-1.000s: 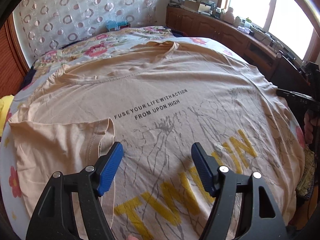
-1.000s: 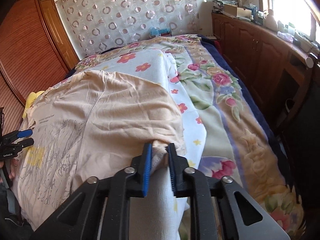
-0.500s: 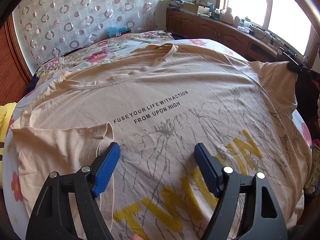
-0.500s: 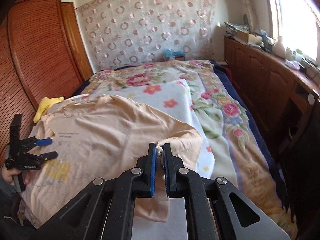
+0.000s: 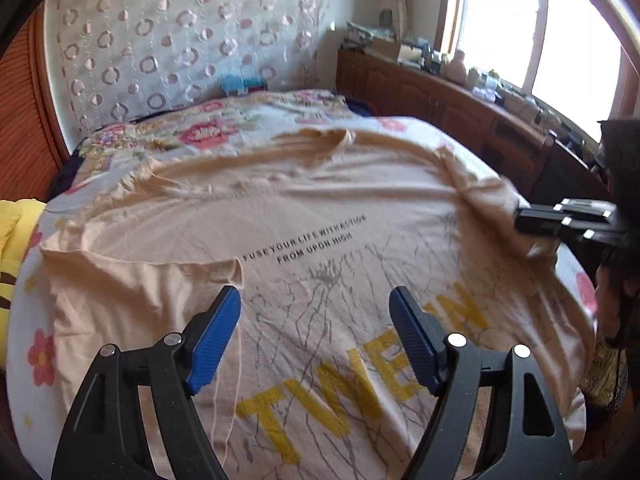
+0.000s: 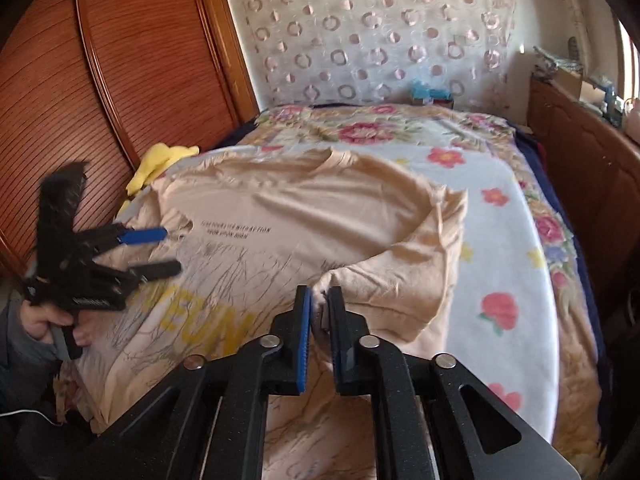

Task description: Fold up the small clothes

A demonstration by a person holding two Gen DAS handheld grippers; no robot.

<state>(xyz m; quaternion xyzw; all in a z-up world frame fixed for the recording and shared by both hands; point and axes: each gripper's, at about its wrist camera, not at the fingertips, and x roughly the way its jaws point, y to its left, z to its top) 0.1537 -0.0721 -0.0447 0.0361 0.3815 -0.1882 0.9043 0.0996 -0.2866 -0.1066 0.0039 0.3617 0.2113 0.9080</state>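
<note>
Left tool hovers spread wide over the beige T-shirt, which lies printed side up on the floral bed; its left sleeve is folded inward, and bare cover borders that edge.

Right tool has its jaws parting, the right sleeve's edge between them, apparently still caught. White flowered cover lies open beside the lifted fold.

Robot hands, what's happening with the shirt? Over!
Left gripper open above T-shirt. Right gripper opening, sleeve edge between its fingers. Nothing in the way.
</note>
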